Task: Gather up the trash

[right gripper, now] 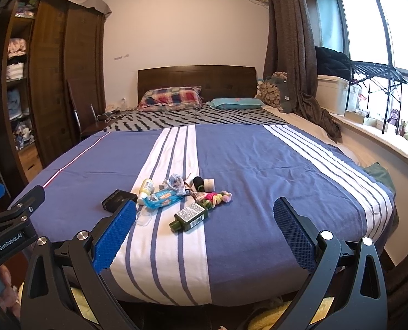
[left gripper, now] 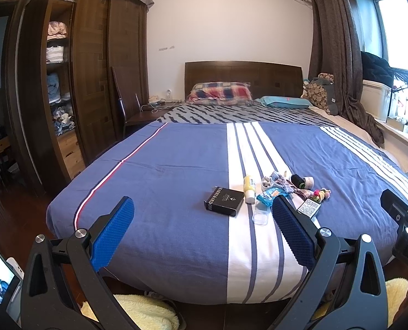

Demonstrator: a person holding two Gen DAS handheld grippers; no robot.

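Note:
A cluster of small items lies on the blue striped bedspread (right gripper: 259, 165) near the foot of the bed. It holds a black box (left gripper: 224, 201), a yellow bottle (left gripper: 249, 188), a blue snack wrapper (right gripper: 162, 198), crumpled plastic wrappers (right gripper: 175, 182), a clear plastic piece (left gripper: 260, 215), a green bottle (right gripper: 190, 216), a black roll (right gripper: 198, 183) and a colourful braided toy (right gripper: 216, 198). My left gripper (left gripper: 202, 206) hovers open just short of the cluster, its right finger covering part of the green bottle. My right gripper (right gripper: 205, 209) is open too, in front of the green bottle.
A dark wooden wardrobe (left gripper: 88, 82) with open shelves stands left of the bed, with a chair (left gripper: 133, 115) beside it. Pillows (right gripper: 171, 97) lie at the headboard. A window ledge (right gripper: 383, 134) with boxes and plush toys runs along the right. A yellow fleecy mat (left gripper: 146, 313) lies below.

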